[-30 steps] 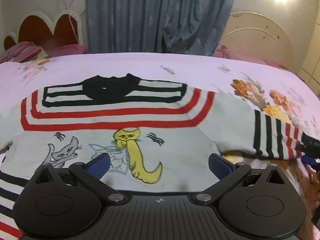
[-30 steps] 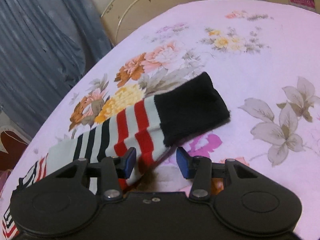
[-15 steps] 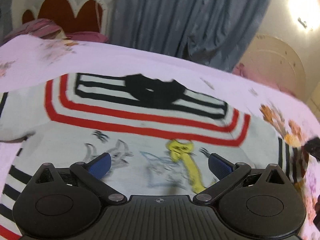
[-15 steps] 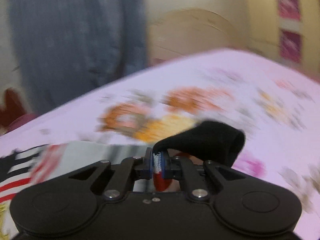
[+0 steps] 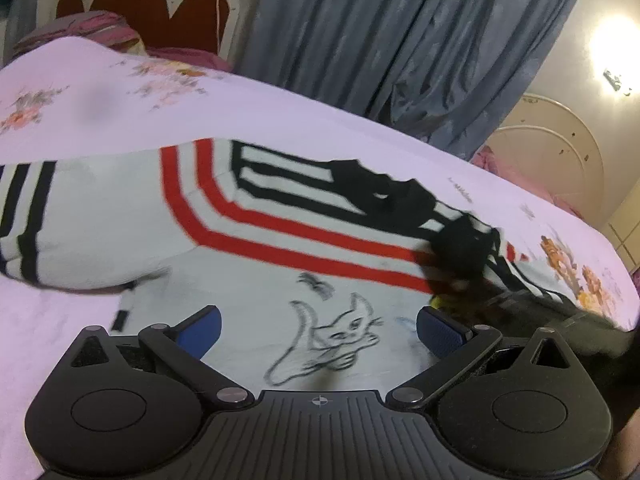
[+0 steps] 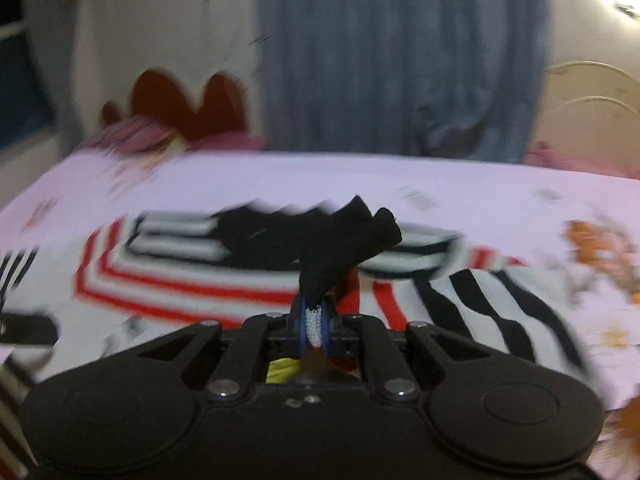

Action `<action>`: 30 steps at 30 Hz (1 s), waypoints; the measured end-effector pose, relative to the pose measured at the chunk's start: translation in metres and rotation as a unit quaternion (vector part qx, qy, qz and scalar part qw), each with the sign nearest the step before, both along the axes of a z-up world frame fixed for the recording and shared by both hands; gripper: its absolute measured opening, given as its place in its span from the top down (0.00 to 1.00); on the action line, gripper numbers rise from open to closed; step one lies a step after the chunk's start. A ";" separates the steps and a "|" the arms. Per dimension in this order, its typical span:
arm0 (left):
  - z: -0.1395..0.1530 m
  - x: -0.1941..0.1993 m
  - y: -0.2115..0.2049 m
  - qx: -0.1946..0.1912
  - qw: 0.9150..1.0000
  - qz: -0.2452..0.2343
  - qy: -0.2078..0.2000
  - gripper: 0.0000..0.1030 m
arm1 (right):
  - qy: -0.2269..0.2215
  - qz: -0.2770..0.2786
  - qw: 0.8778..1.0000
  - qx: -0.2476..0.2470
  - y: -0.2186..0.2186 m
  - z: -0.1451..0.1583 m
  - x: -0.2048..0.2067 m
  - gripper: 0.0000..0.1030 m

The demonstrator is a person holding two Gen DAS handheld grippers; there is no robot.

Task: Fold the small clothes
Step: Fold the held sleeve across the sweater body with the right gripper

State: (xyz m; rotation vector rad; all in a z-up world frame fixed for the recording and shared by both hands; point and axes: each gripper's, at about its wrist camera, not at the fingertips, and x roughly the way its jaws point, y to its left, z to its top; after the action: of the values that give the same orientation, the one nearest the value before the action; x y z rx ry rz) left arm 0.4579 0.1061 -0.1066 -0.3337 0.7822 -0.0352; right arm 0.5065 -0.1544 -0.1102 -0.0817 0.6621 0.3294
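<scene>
A small white sweater (image 5: 248, 280) with red and black stripes, a black collar and cat drawings lies flat on the bed; it also shows in the right wrist view (image 6: 192, 280). My right gripper (image 6: 314, 322) is shut on the sweater's right sleeve near its black cuff (image 6: 344, 240) and holds it lifted over the chest, the striped sleeve (image 6: 500, 304) trailing to the right. In the left wrist view the cuff (image 5: 460, 248) and the right gripper (image 5: 532, 312) show at the right. My left gripper (image 5: 318, 328) is open and empty, low over the grey cat drawing (image 5: 332, 340).
The bed has a pink floral sheet (image 5: 100, 96). A blue curtain (image 5: 400, 32) hangs behind it. A red and white headboard (image 5: 152, 4) and pillows stand at the back left. A cream round headboard (image 5: 560, 152) is at the back right.
My right gripper shut on the sleeve at the cuff, lifted it and carried it left over the sweater's chest. My left gripper moved left along the sweater and stayed open.
</scene>
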 end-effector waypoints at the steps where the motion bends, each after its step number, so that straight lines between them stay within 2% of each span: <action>1: -0.002 -0.001 0.005 -0.005 1.000 0.001 0.002 0.00 | 0.010 0.015 1.000 -0.009 0.012 -0.008 -0.001 0.92; 2: -0.005 0.000 0.008 -0.010 1.000 0.001 0.004 0.00 | 0.024 0.030 0.999 -0.015 0.023 -0.016 -0.002 0.92; 4: -0.007 0.001 0.011 -0.018 1.000 -0.006 0.003 0.00 | 0.044 0.045 0.998 -0.026 0.037 -0.027 -0.006 0.84; 5: -0.007 0.002 0.011 -0.021 1.000 -0.012 0.000 0.00 | 0.032 0.045 0.998 -0.030 0.039 -0.026 -0.011 0.83; 7: -0.006 0.009 0.006 -0.031 0.999 -0.028 -0.006 0.00 | 0.028 0.037 0.999 -0.018 0.033 -0.018 -0.017 0.72; 10: -0.007 0.027 -0.011 -0.043 0.997 -0.059 -0.013 0.00 | 0.012 0.003 1.000 0.023 0.011 -0.001 -0.025 0.74; 12: -0.011 0.043 -0.028 -0.038 0.996 -0.079 -0.009 0.00 | -0.006 -0.026 0.999 0.033 -0.007 0.014 -0.029 0.74; 16: -0.033 0.079 -0.046 -0.048 0.995 -0.074 0.040 0.02 | -0.034 -0.084 0.995 0.031 -0.044 0.027 -0.030 0.75; 17: -0.036 0.083 -0.050 -0.054 0.995 -0.077 0.042 0.23 | -0.039 -0.100 0.994 0.031 -0.053 0.030 -0.031 0.75; 18: -0.040 0.089 -0.052 -0.056 0.994 -0.079 0.046 0.39 | -0.044 -0.119 0.991 0.031 -0.064 0.032 -0.032 0.75; 19: -0.044 0.093 -0.057 -0.051 0.994 -0.079 0.052 0.59 | -0.046 -0.140 0.989 0.029 -0.074 0.033 -0.033 0.75; 20: -0.048 0.097 -0.061 -0.047 0.994 -0.082 0.048 0.70 | -0.045 -0.162 0.985 0.027 -0.085 0.032 -0.033 0.75; 22: -0.054 0.103 -0.065 -0.048 0.994 -0.091 0.045 0.82 | -0.039 -0.200 0.979 0.031 -0.103 0.027 -0.029 0.74; 23: -0.052 0.105 -0.066 -0.043 0.994 -0.094 0.040 0.95 | -0.032 -0.217 0.975 0.035 -0.111 0.024 -0.027 0.74; 28: -0.013 0.085 -0.053 -0.008 0.996 -0.066 -0.053 0.95 | -0.008 -0.265 0.962 0.059 -0.141 0.012 -0.027 0.74; 30: -0.008 0.078 -0.038 0.019 0.996 -0.049 -0.071 0.95 | -0.004 -0.268 0.961 0.064 -0.143 0.011 -0.027 0.74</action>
State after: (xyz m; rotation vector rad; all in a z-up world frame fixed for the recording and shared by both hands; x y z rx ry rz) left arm 0.5360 0.0682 -0.1143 -0.2537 0.6561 -0.1351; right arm 0.4792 -0.2972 -0.0996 0.2181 0.6269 -0.1516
